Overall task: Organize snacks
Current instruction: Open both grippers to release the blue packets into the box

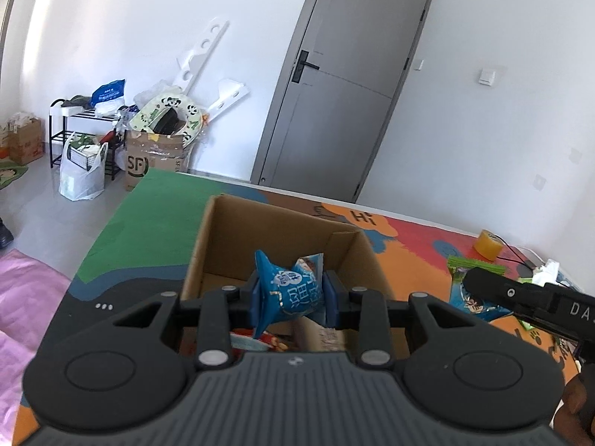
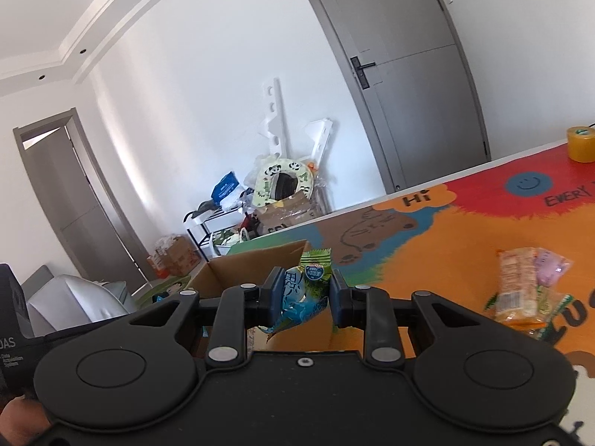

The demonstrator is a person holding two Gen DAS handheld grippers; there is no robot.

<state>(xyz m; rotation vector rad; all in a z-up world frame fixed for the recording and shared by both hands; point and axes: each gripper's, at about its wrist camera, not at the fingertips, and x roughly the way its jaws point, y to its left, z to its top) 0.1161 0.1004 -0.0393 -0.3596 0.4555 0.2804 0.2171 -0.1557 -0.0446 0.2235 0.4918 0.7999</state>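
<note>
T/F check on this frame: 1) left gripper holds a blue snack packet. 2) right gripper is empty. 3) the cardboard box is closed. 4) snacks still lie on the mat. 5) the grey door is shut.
1) True: the left gripper is clamped on a blue snack packet over the cardboard box.
2) False: the right gripper pinches a green and blue snack packet.
3) False: the box is open, with packets inside.
4) True: loose snacks lie on the mat.
5) True: the grey door is shut.
</note>
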